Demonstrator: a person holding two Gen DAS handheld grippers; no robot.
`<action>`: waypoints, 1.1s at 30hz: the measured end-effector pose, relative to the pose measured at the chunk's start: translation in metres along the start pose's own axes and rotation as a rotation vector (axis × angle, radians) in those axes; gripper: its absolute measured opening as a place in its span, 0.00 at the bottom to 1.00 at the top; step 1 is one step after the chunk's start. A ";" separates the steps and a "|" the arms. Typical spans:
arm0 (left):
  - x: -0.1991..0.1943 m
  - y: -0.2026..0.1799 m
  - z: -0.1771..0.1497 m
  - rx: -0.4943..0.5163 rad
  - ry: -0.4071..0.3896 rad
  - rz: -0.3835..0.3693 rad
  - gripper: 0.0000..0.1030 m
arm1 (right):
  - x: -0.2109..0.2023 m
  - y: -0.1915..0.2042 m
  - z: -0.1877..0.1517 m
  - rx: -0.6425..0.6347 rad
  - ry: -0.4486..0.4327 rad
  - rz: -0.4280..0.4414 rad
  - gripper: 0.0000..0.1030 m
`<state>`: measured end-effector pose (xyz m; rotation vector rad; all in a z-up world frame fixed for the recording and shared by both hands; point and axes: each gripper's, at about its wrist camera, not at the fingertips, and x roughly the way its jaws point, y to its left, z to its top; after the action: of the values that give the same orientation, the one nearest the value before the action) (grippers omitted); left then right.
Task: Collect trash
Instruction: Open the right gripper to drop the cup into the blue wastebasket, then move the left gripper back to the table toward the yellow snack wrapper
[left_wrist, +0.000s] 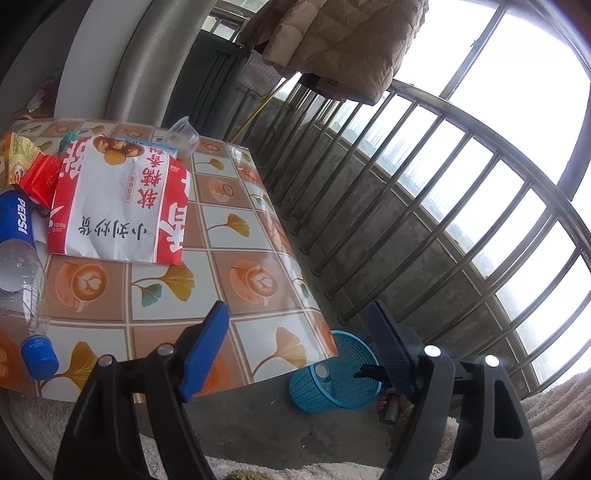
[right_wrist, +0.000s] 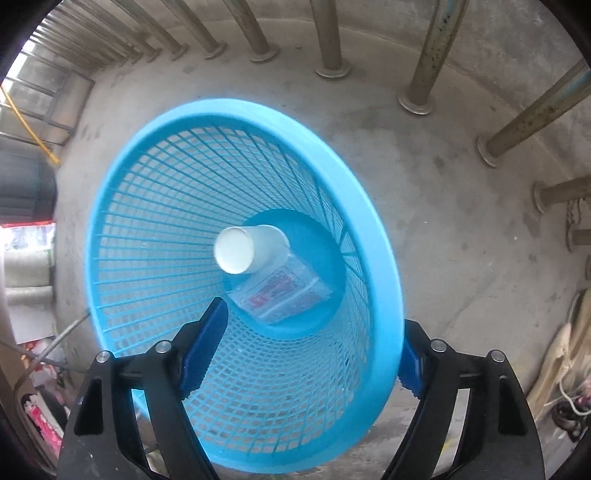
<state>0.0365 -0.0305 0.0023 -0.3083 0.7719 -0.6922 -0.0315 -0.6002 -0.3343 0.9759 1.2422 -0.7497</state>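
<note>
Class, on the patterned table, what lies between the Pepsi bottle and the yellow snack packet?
A crumpled red wrapper lies between the Pepsi bottle and the yellow snack packet; the left wrist view shows this.

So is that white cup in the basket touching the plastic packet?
Touching. The right wrist view shows the cup lying on its side in the basket, its closed end resting on the packet, with no gap between them.

A home balcony is shown: a bare concrete floor (right_wrist: 461, 229) is enclosed by a metal railing (left_wrist: 424, 206), a quilted coat (left_wrist: 332, 44) is hung overhead, and a patterned oilcloth-covered table (left_wrist: 229, 236) is set beside it.
</note>
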 end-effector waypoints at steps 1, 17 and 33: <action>-0.001 0.002 -0.001 -0.002 0.002 0.001 0.73 | 0.004 0.000 -0.001 0.005 0.005 -0.018 0.76; -0.014 0.020 -0.006 -0.043 -0.021 0.007 0.73 | 0.028 0.015 -0.009 -0.025 0.058 -0.022 0.84; -0.026 0.031 -0.008 -0.055 -0.052 0.043 0.75 | -0.061 0.005 -0.020 -0.060 -0.153 -0.126 0.92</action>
<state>0.0315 0.0097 -0.0052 -0.3571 0.7470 -0.6214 -0.0473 -0.5830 -0.2743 0.7817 1.1932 -0.8649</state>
